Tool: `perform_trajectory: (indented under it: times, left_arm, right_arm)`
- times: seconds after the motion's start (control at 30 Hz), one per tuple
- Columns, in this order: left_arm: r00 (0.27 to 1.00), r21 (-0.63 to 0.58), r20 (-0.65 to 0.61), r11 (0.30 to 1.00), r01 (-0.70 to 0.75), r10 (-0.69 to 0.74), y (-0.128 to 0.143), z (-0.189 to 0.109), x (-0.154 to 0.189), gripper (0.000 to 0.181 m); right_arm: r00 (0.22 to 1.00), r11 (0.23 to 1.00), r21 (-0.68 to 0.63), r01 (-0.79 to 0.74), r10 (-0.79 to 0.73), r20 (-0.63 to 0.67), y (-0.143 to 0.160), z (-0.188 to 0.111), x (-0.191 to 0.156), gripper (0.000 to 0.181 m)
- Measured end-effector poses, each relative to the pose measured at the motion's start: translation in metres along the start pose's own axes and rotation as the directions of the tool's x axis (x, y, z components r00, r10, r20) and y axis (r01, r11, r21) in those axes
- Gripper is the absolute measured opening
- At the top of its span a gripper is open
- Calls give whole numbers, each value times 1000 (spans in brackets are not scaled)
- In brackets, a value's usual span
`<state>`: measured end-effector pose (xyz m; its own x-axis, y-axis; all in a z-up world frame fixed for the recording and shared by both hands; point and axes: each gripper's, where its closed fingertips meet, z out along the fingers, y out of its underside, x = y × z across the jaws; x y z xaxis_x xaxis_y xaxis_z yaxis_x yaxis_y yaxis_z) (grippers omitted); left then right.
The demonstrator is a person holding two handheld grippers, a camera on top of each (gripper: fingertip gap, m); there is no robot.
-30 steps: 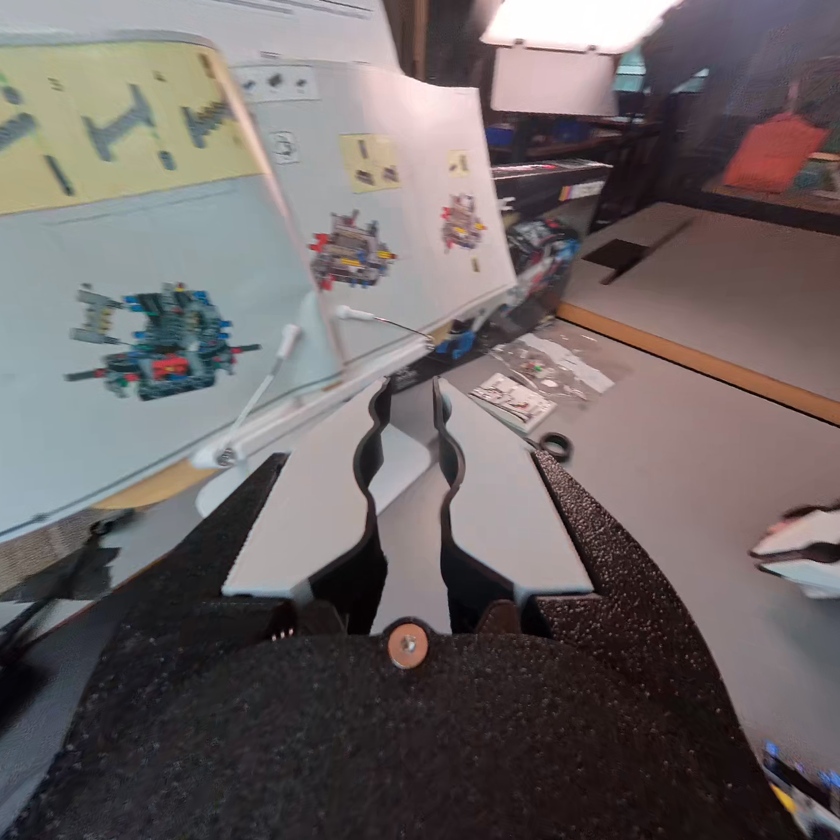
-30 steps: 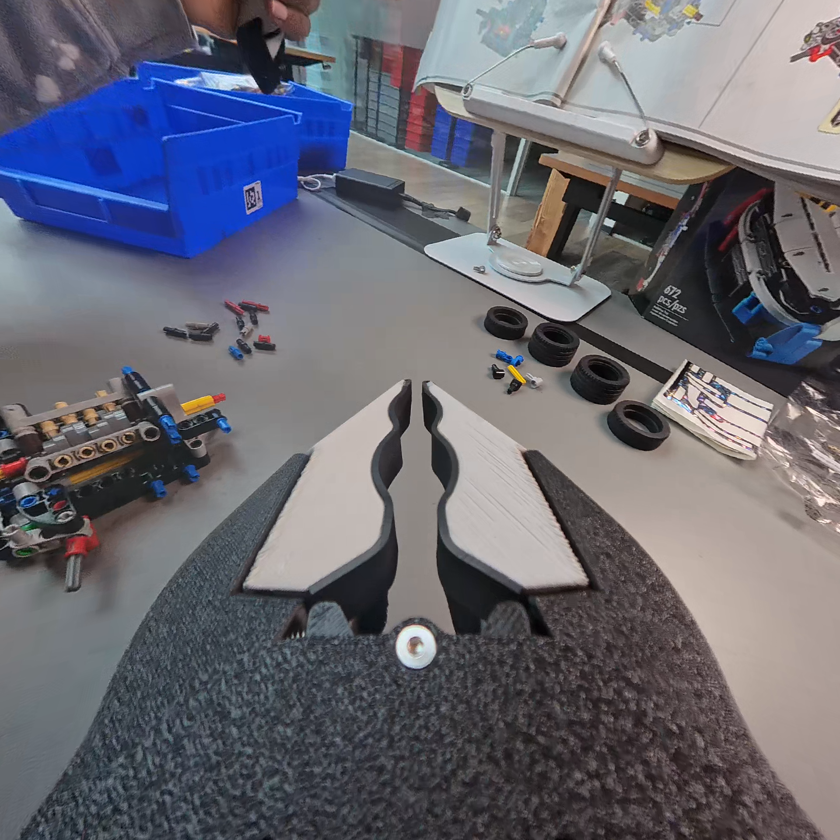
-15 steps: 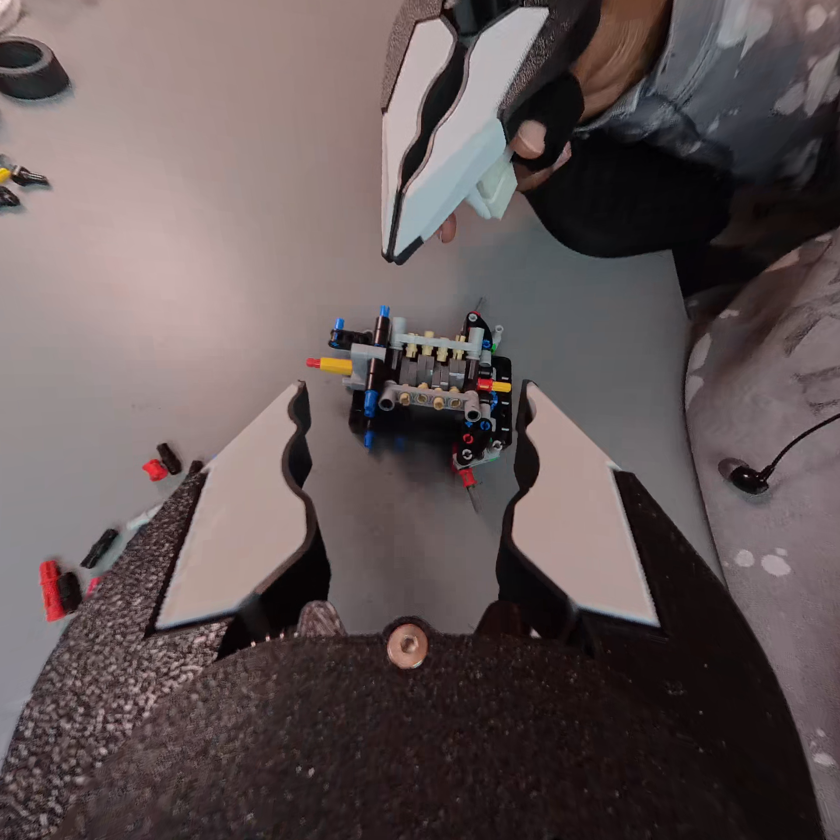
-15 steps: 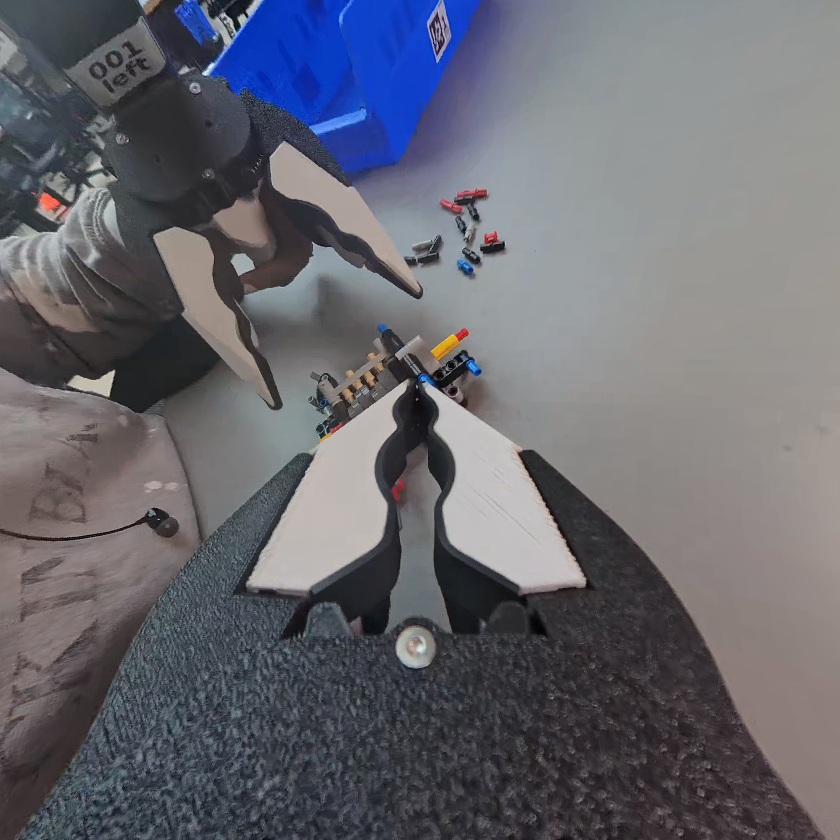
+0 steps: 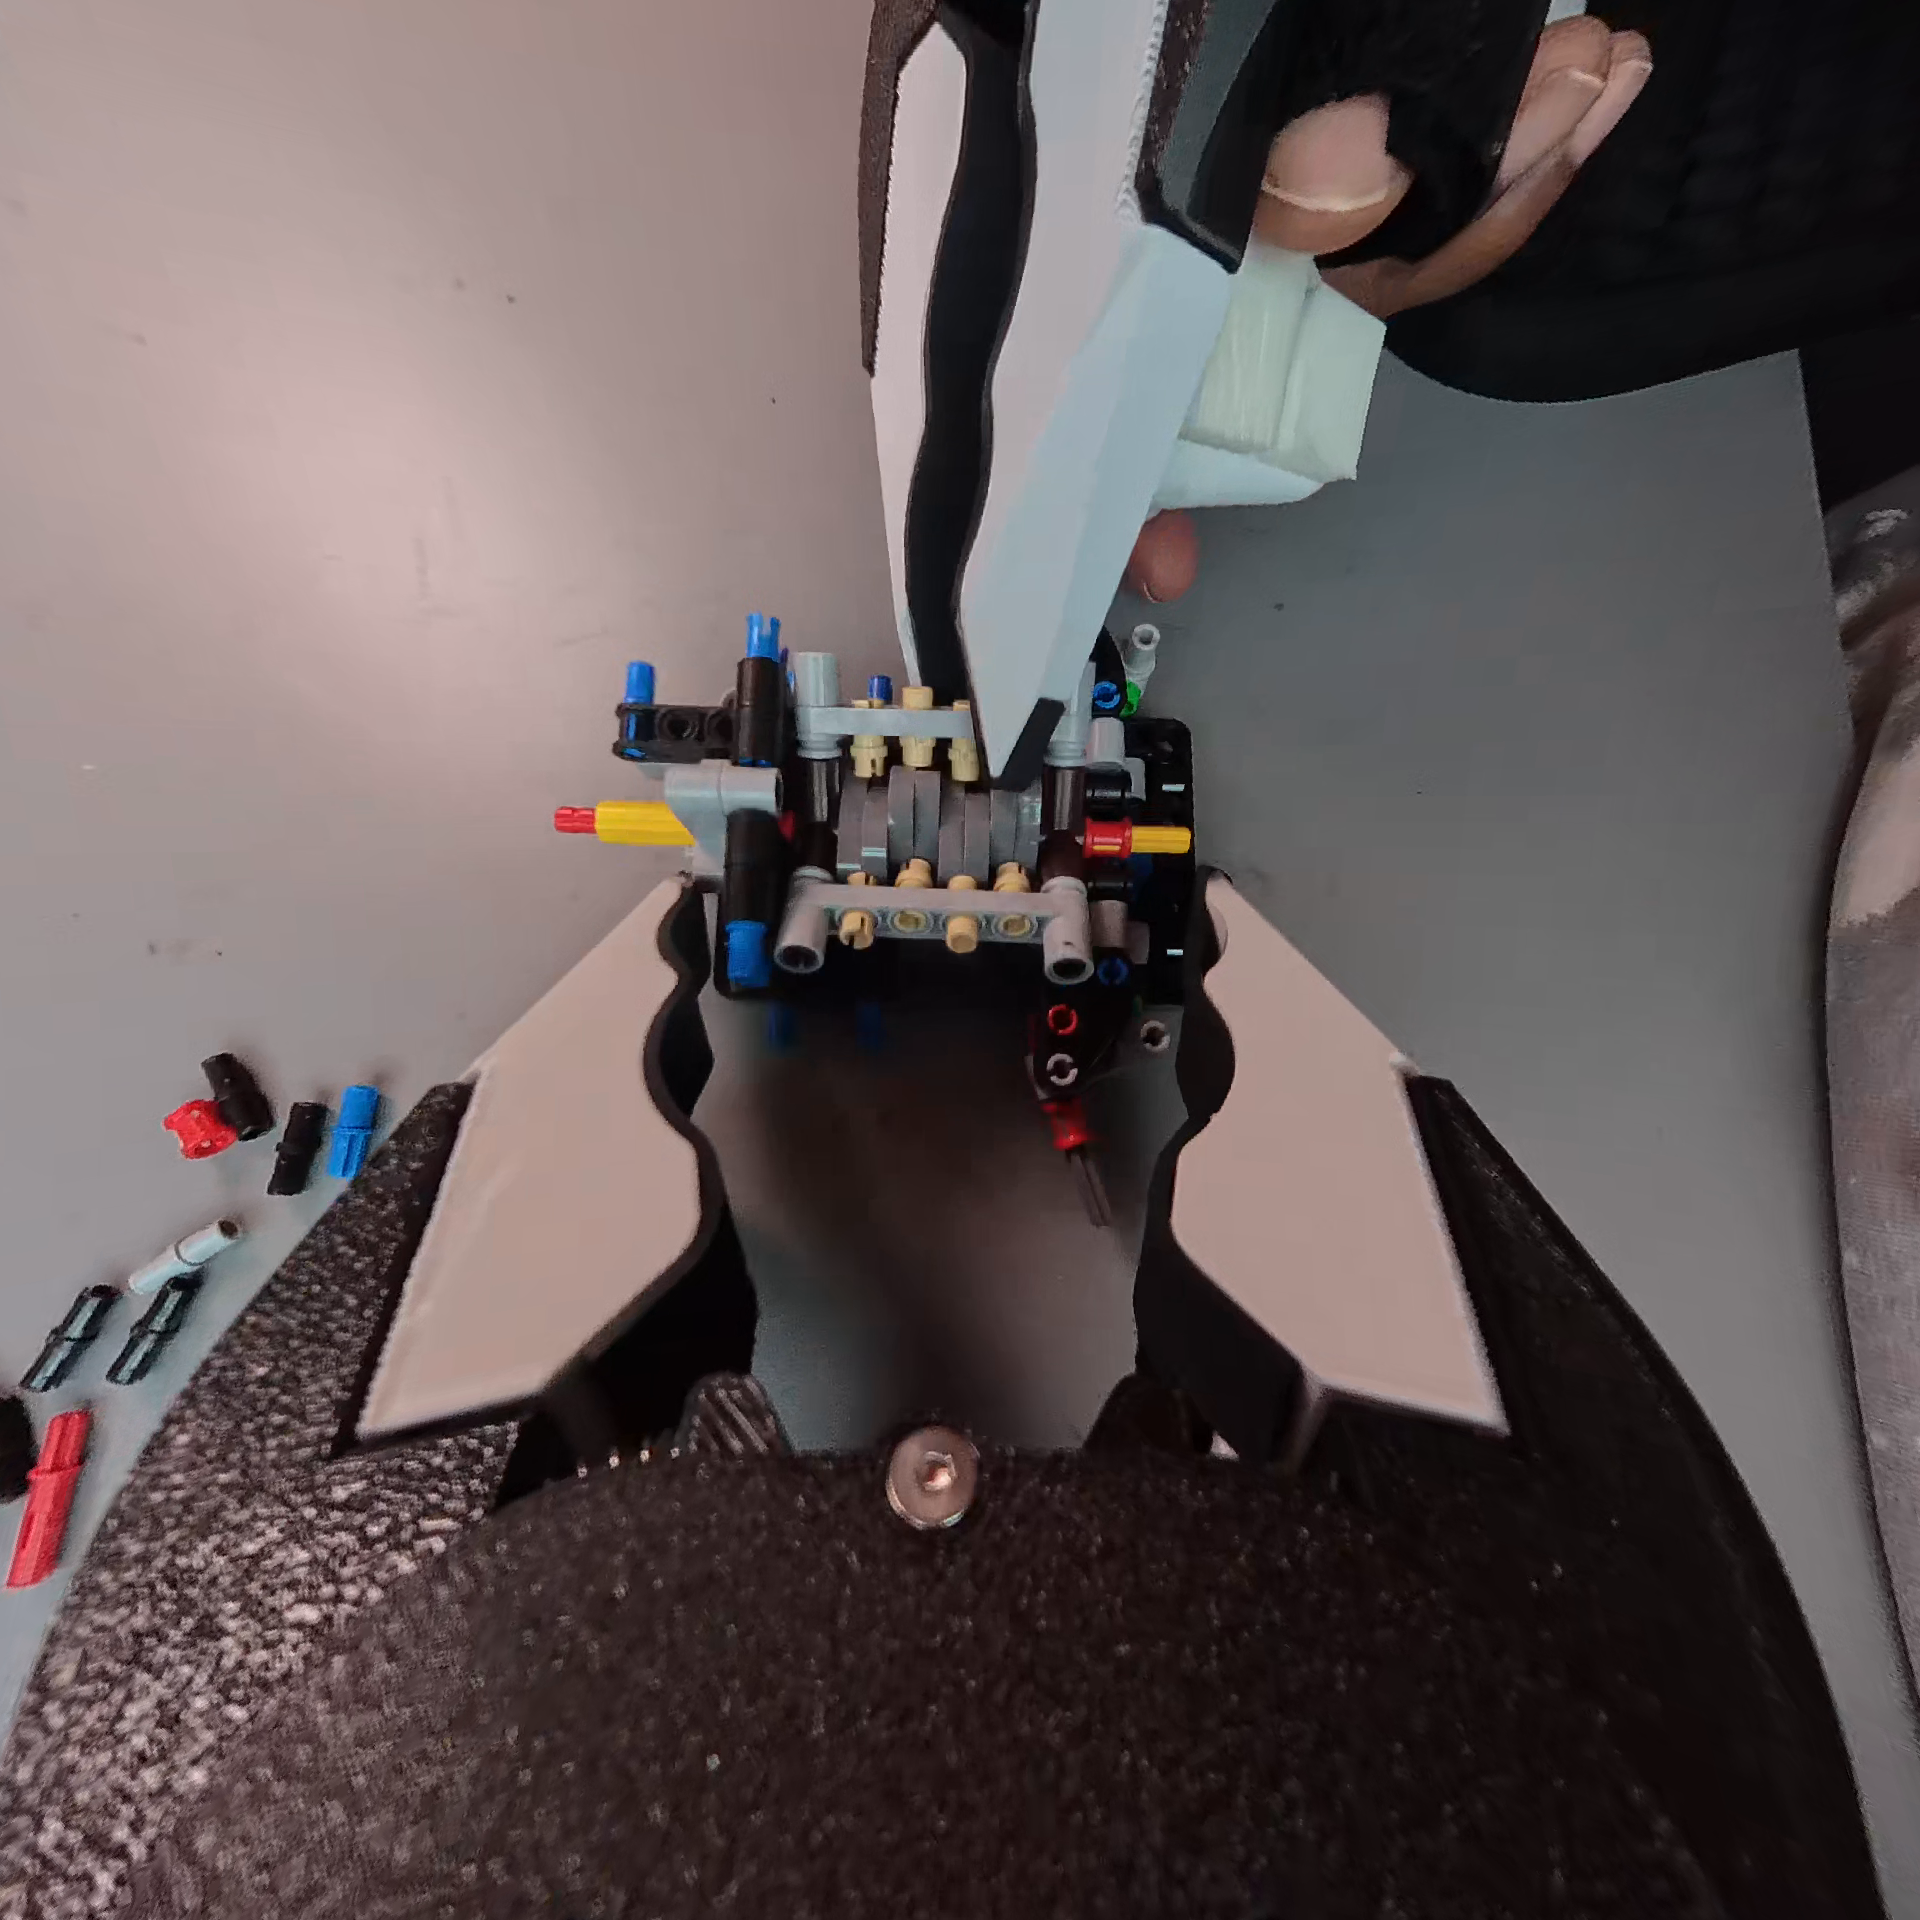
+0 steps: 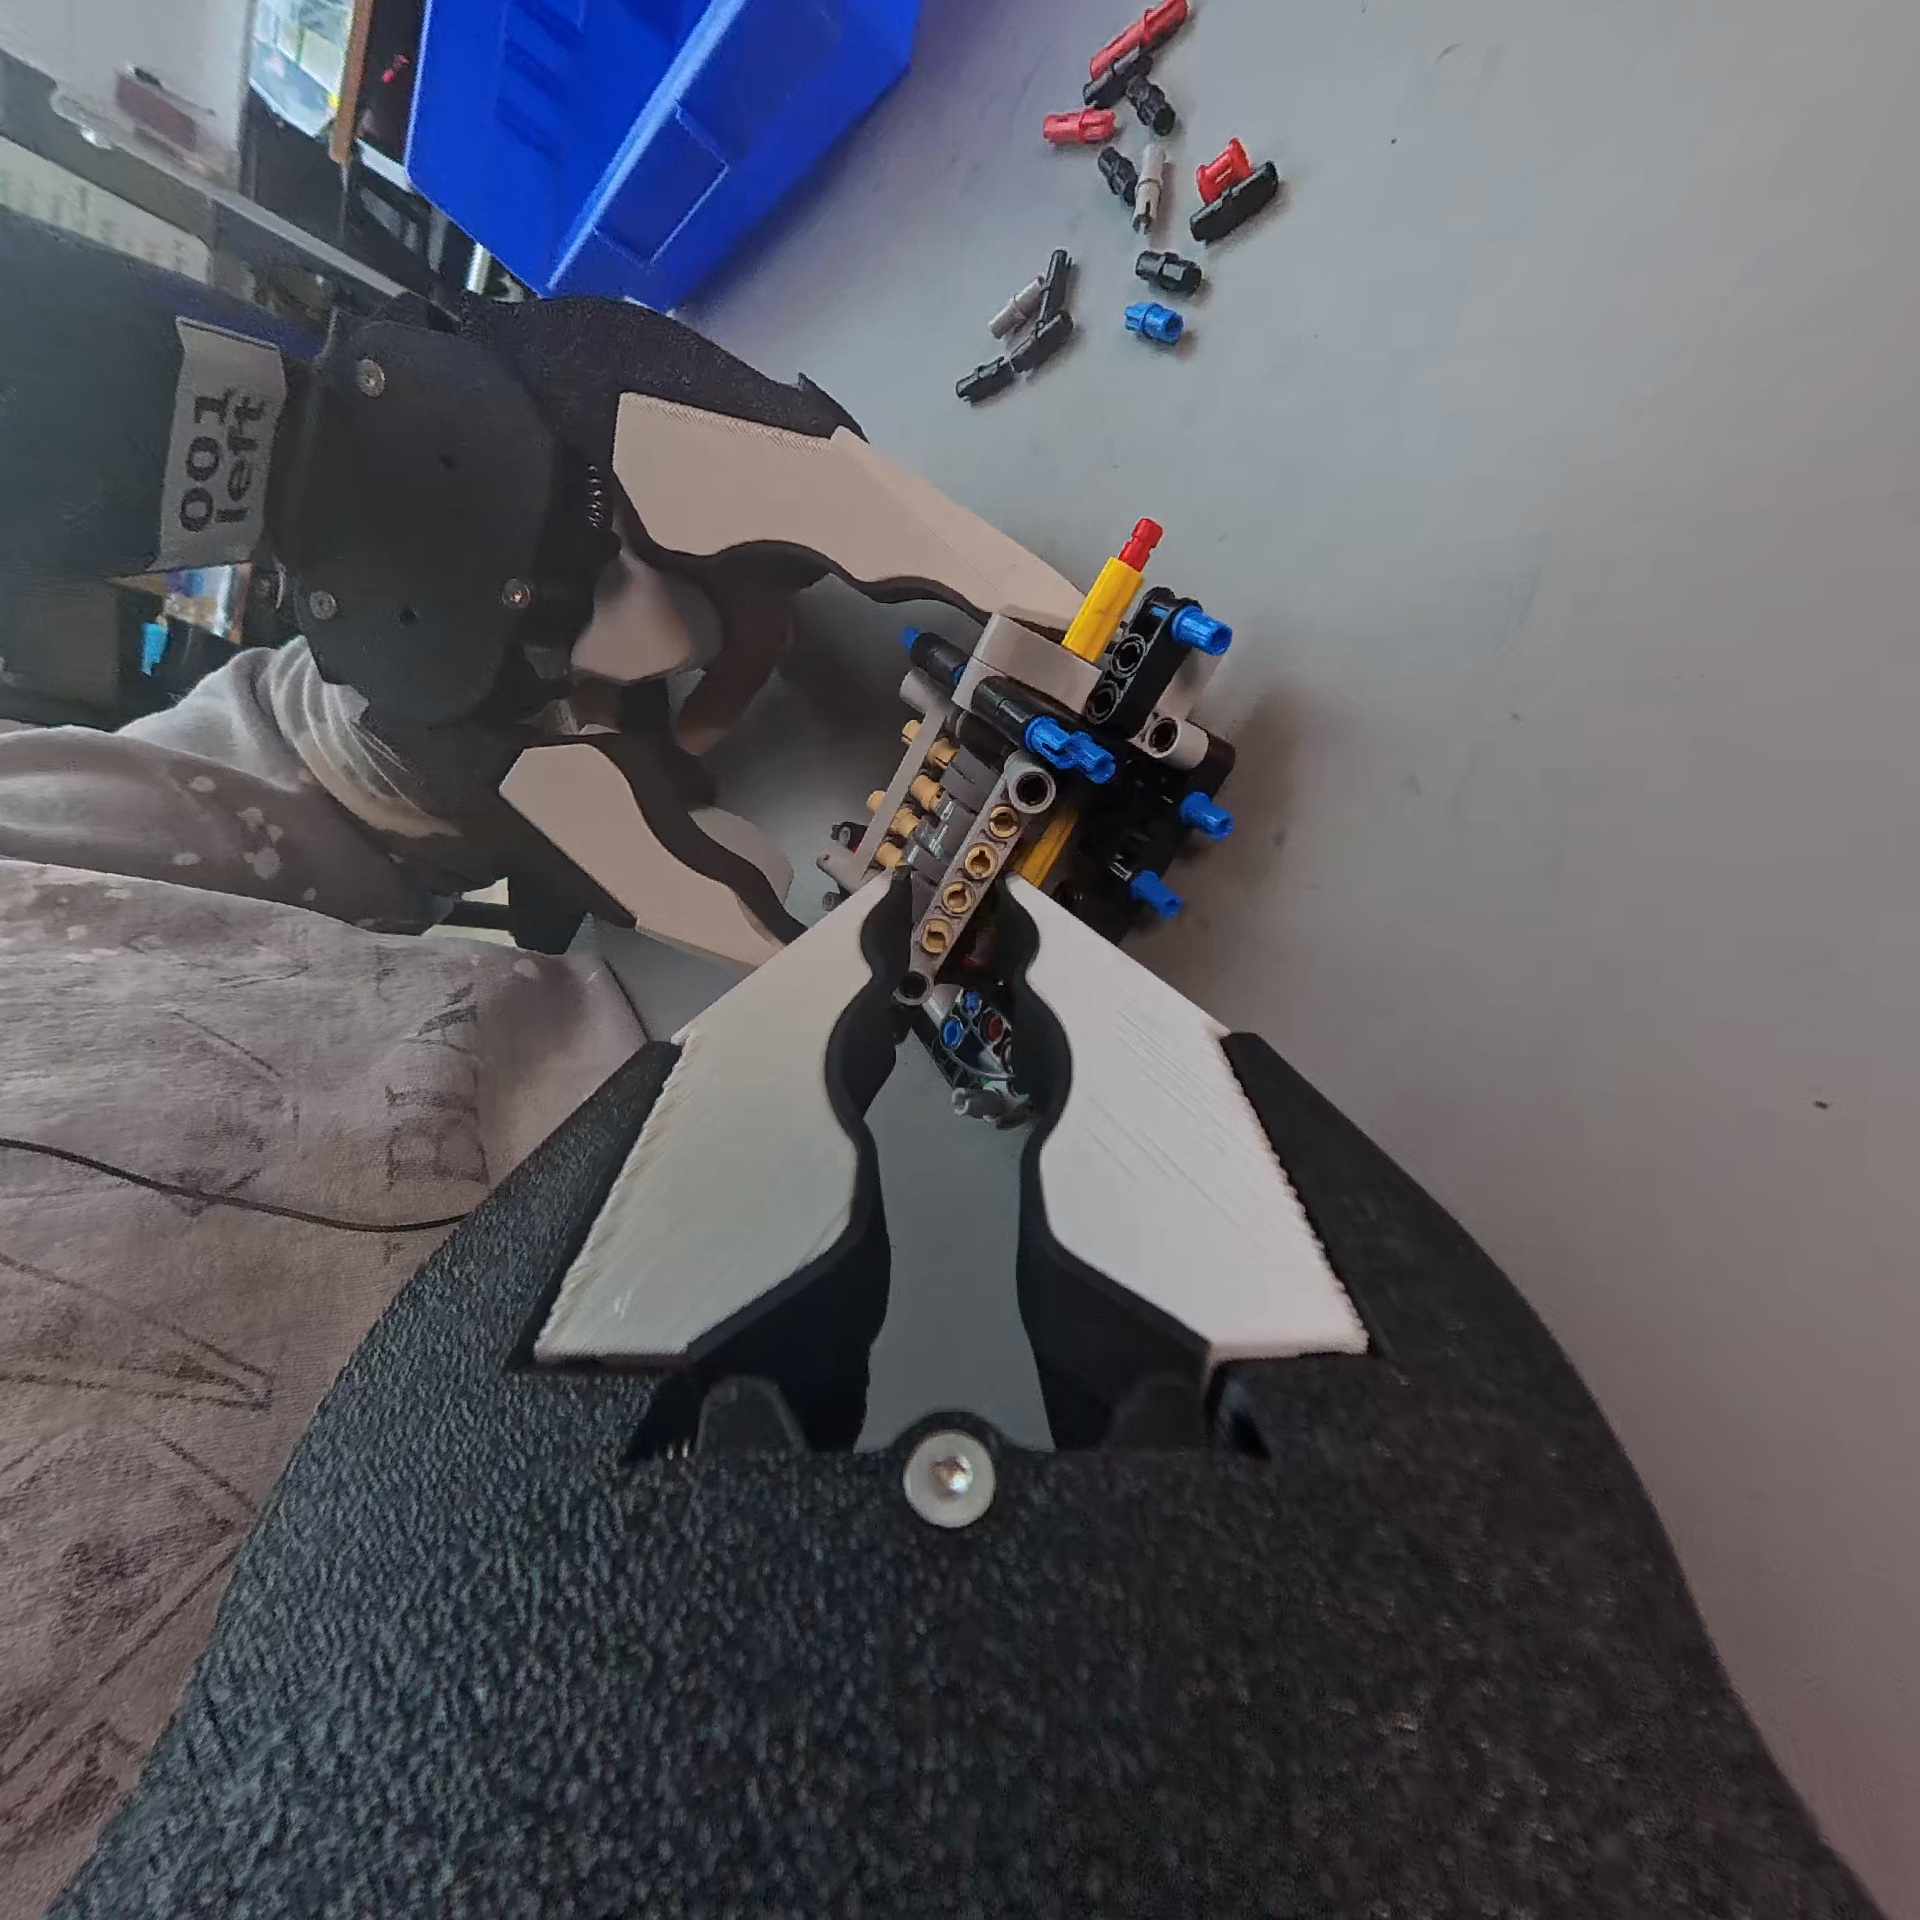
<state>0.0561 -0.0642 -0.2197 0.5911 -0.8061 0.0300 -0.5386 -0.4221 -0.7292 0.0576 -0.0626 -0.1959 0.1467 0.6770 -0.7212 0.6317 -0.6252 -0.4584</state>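
Small brick-built assembly (image 5: 925,842) of grey beams, tan pins, blue pegs and a yellow axle on black frame, resting on grey table (image 5: 312,416), between spread left gripper (image 5: 940,914) fingers, right gripper (image 6: 951,904) tips touching its top

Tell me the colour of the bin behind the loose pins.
Blue; the bin shows only in the right wrist view.

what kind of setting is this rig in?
Looks like a workshop or lab bench used for toy-brick assembly: a grey tabletop with a half-built brick mechanism, loose connector pins scattered on it, and a blue parts bin at the edge.
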Motion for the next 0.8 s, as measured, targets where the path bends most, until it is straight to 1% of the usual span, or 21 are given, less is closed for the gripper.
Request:
perform_trajectory:
  times: [0.1, 0.23, 0.37, 0.5, 0.63, 0.7, 0.8]
  left_arm:
    - [999, -9, 29, 999, 35, -35, 0, 0, -1, 92]
    - [998, -16, 17, 998, 53, -52, 4, -4, 0, 92]
    - [992, 21, -39, 992, 123, -122, 3, -13, 2, 92]
    - [991, 57, -6, 990, 132, -132, -1, -21, -7, 91]
    - [989, 38, -1, 989, 146, -146, 1, -14, -7, 81]
    - [990, 29, 26, 990, 137, -138, 1, -12, -8, 78]
    - [987, 18, 41, 988, 152, -153, 1, -11, -10, 77]
  right_arm:
    - [1000, 999, -32, -8, 7, -8, -2, 0, 1, 14]
    - [999, 997, -73, -36, 37, 12, -2, 0, 3, 11]
    - [998, 993, -103, -52, 56, 37, -4, 2, 4, 11]
    - [998, 991, -129, -44, 49, 36, -8, 5, 4, 12]
    - [999, 986, -159, -42, 47, 27, -13, 7, 6, 11]
    - [999, 984, -174, -40, 45, 22, -13, 9, 7, 11]
    - [997, 984, -165, -64, 70, 31, -14, 10, 7, 10]
